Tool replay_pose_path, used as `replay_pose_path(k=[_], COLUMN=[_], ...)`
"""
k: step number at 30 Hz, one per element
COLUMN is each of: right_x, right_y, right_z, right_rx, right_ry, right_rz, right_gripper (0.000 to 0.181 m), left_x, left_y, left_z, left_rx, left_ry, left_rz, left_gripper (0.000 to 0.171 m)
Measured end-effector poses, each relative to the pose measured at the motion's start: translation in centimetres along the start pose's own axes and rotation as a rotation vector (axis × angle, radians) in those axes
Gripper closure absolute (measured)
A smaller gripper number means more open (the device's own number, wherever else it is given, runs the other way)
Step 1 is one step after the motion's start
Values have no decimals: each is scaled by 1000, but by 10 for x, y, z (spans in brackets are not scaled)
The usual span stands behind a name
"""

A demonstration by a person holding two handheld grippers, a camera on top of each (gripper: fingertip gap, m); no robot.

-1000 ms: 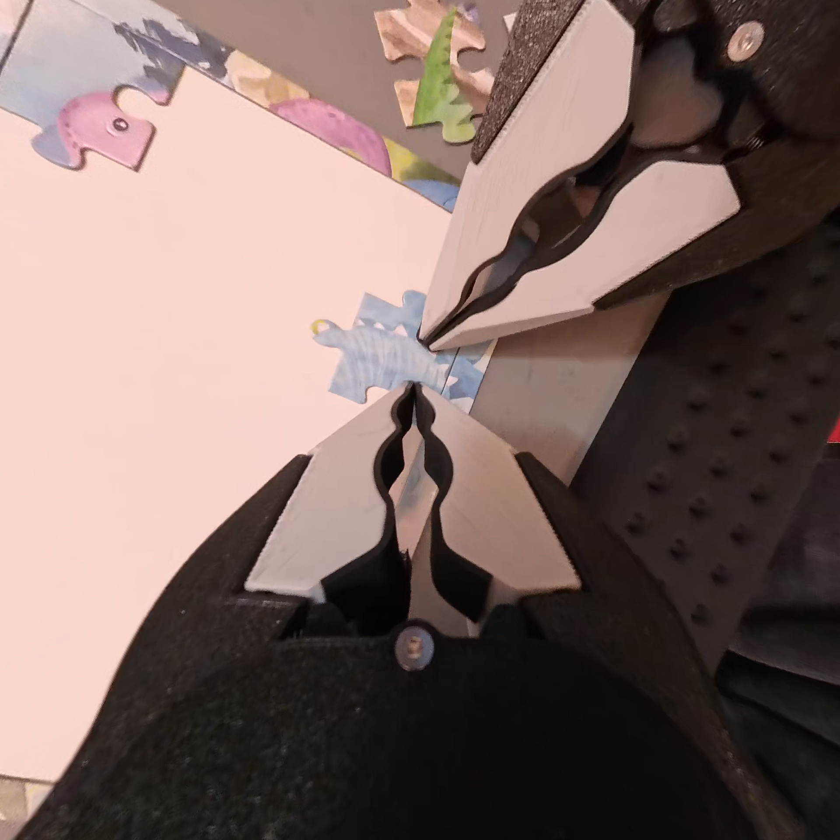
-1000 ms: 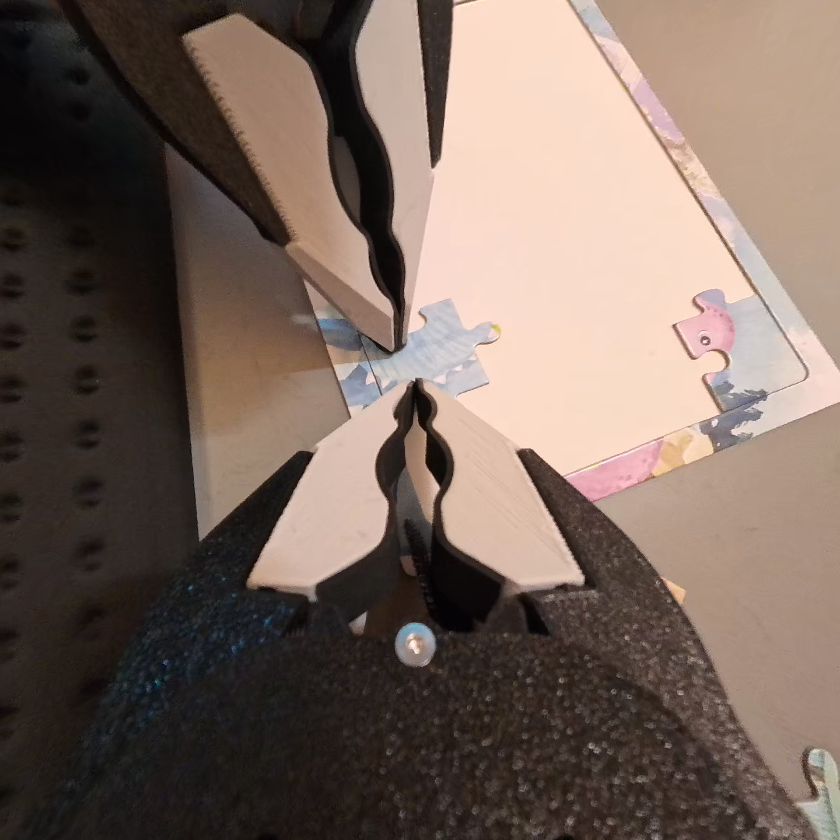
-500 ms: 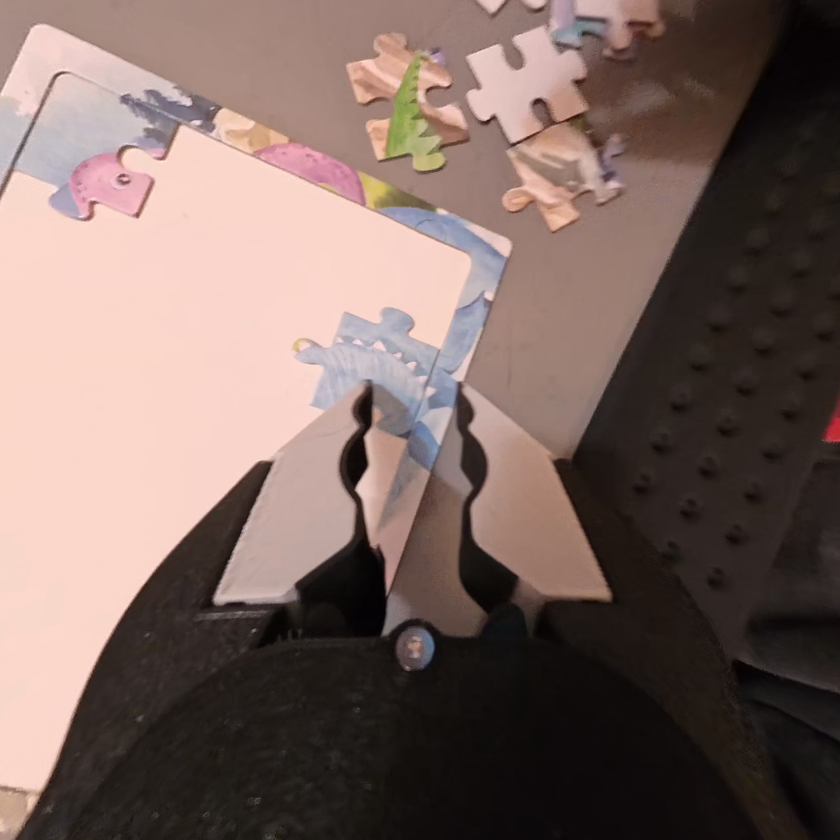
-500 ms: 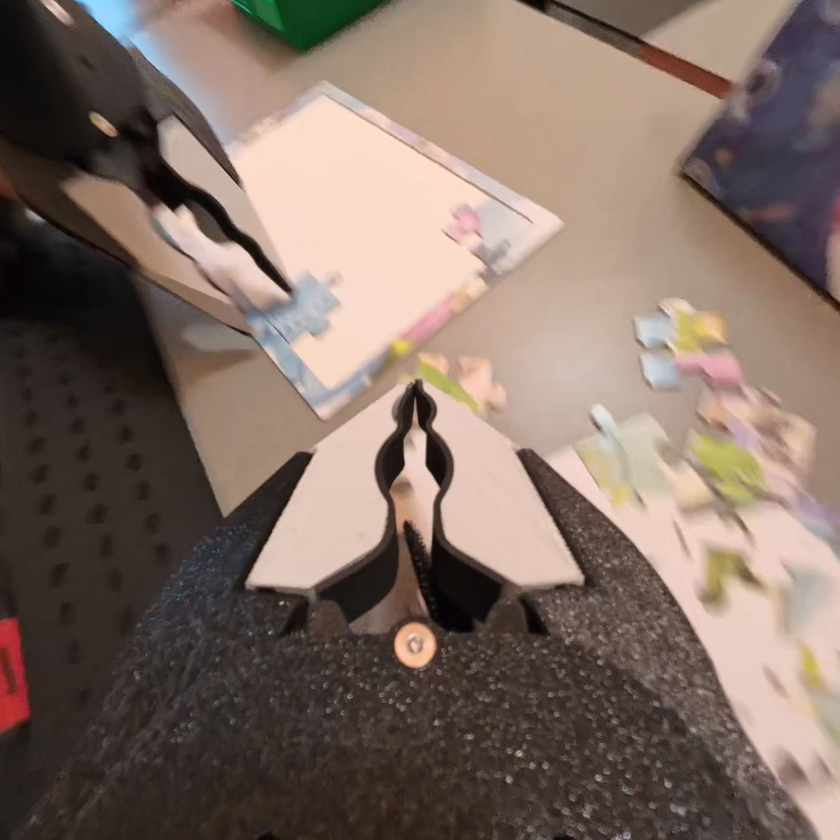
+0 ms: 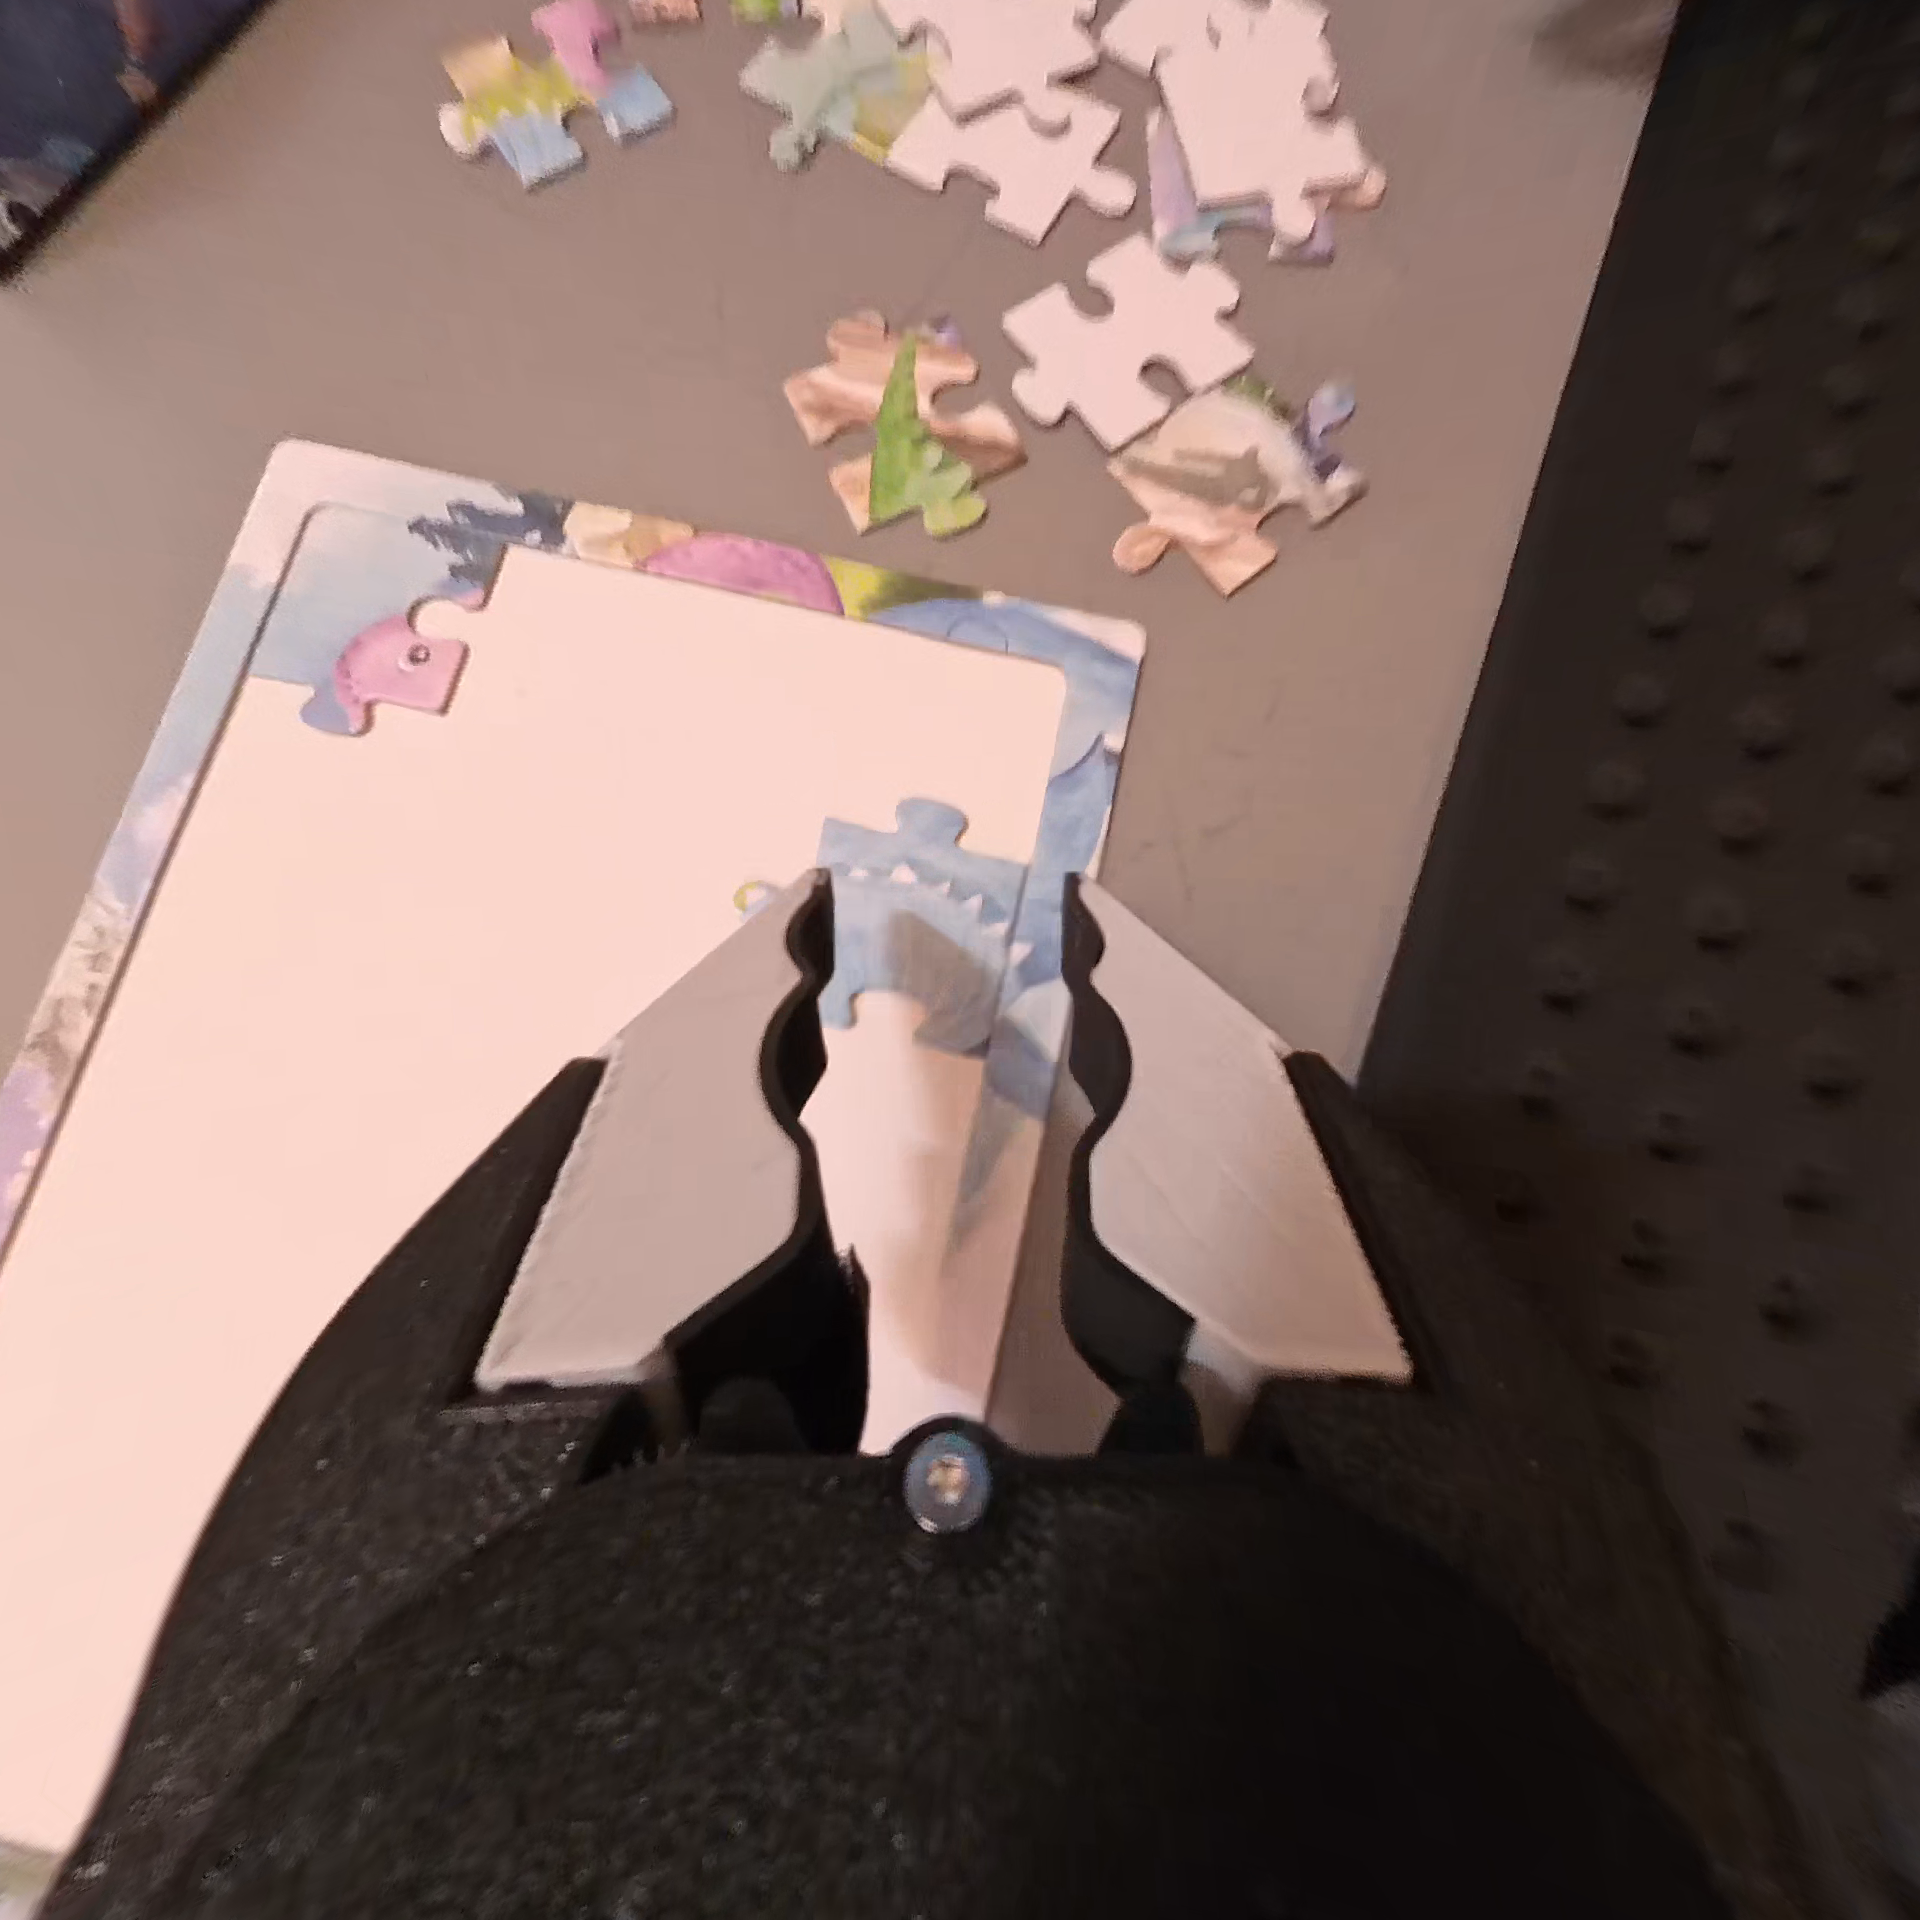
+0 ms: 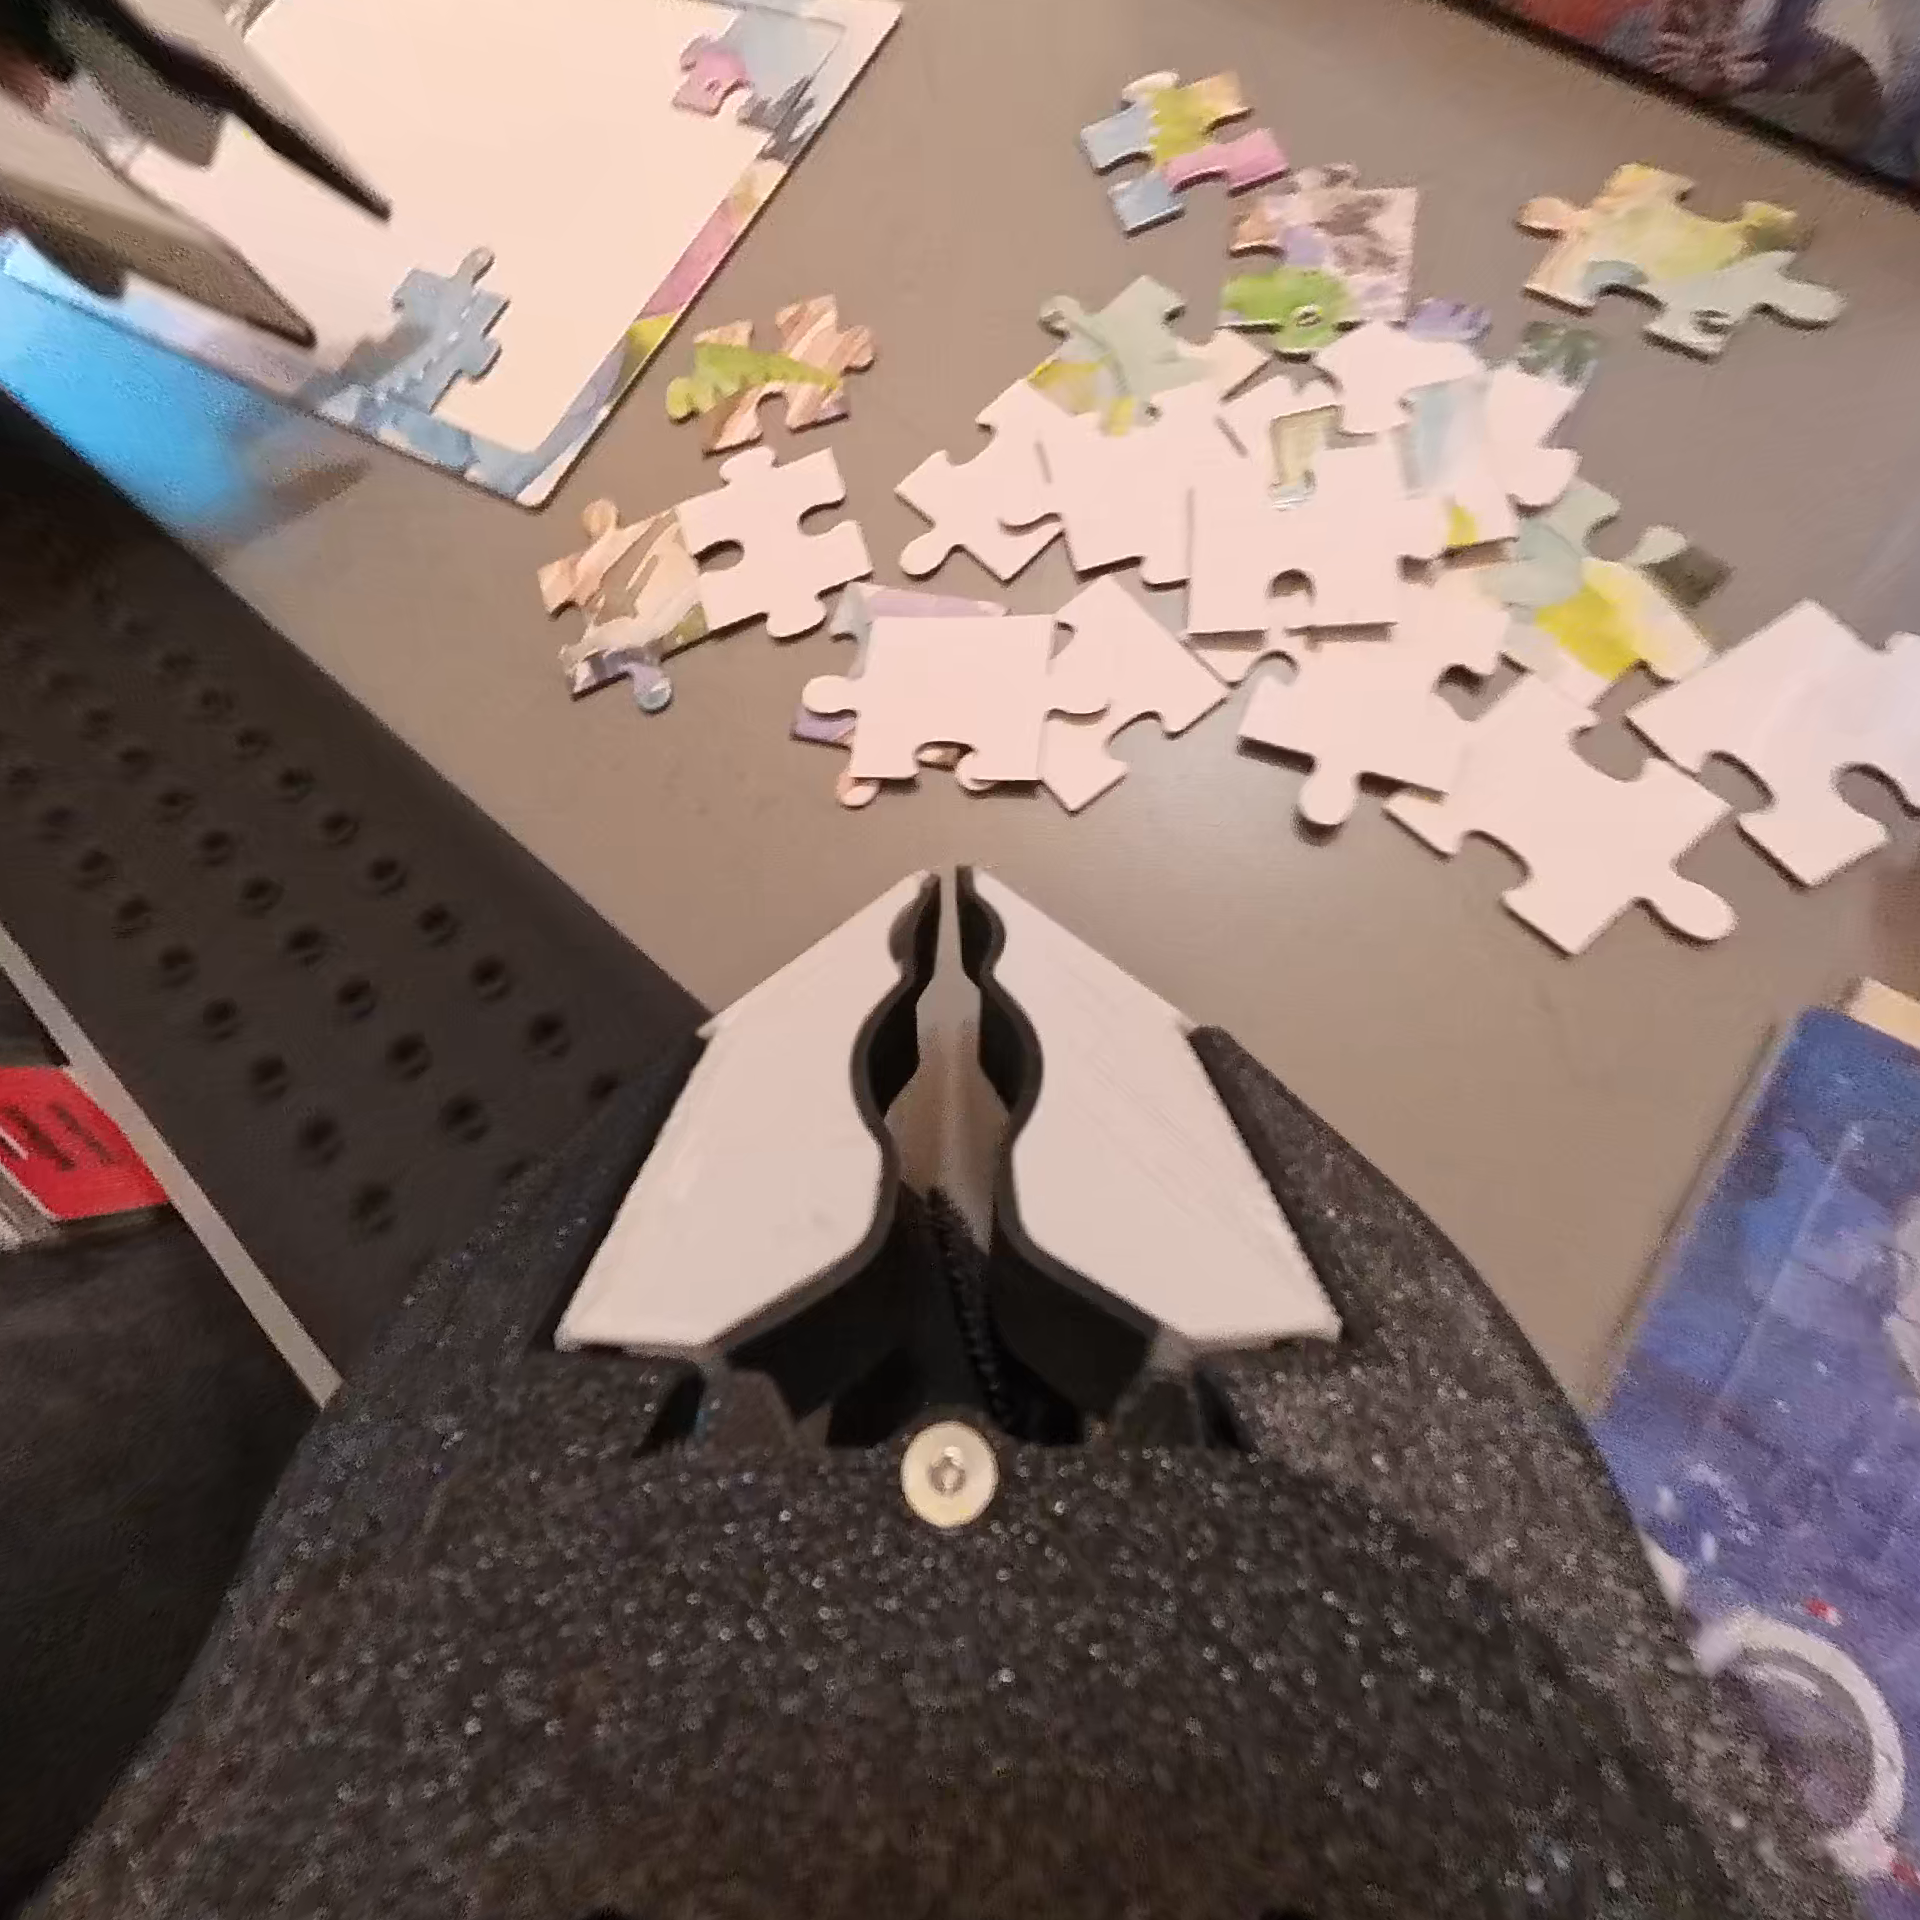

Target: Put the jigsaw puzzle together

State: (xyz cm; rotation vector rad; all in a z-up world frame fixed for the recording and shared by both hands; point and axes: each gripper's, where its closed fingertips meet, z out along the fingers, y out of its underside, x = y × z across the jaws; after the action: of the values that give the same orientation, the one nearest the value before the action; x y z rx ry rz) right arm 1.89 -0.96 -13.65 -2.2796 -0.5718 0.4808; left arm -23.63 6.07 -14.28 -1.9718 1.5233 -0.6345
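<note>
The puzzle tray (image 5: 1101, 748) lies on the grey table, its white base mostly bare. A pink fish piece (image 5: 400, 675) sits in its far left corner. A blue piece (image 5: 914, 862) lies flat in the tray by the right border. My left gripper (image 5: 948, 894) hovers over that blue piece with its jaws open, its pads apart from it. My right gripper (image 6: 945, 883) is shut with only a thin slit at the tips and nothing between them. It hangs over bare table, short of the loose pieces (image 6: 1247, 540). The tray (image 6: 540, 478) and blue piece (image 6: 447, 322) also show in the right wrist view.
Loose pieces lie right of the tray, many face down and white. A green-and-tan piece (image 5: 904, 426) and a white one (image 5: 1127, 343) lie nearest. A black dotted mat (image 5: 1662, 831) runs along the table edge. A dark blue box (image 6: 1766, 1351) lies at the right. Spacing between my two grippers at the tips: around 25 centimeters.
My left jaws opened and drew back from the blue piece, which stays in the tray. My right gripper left the tray and swung over to the loose pieces, still shut.
</note>
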Motion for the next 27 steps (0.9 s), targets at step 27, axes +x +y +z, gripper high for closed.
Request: replay_pose_path(k=[27], right_x=[102], right_y=[-63], right_z=[82], right_rx=[-5], right_ry=[177], right_rz=[13], right_gripper=[121], left_x=[68], left_y=[-3], left_z=[18], left_rx=[-29], left_ry=[11], left_rz=[-279], left_gripper=[126])
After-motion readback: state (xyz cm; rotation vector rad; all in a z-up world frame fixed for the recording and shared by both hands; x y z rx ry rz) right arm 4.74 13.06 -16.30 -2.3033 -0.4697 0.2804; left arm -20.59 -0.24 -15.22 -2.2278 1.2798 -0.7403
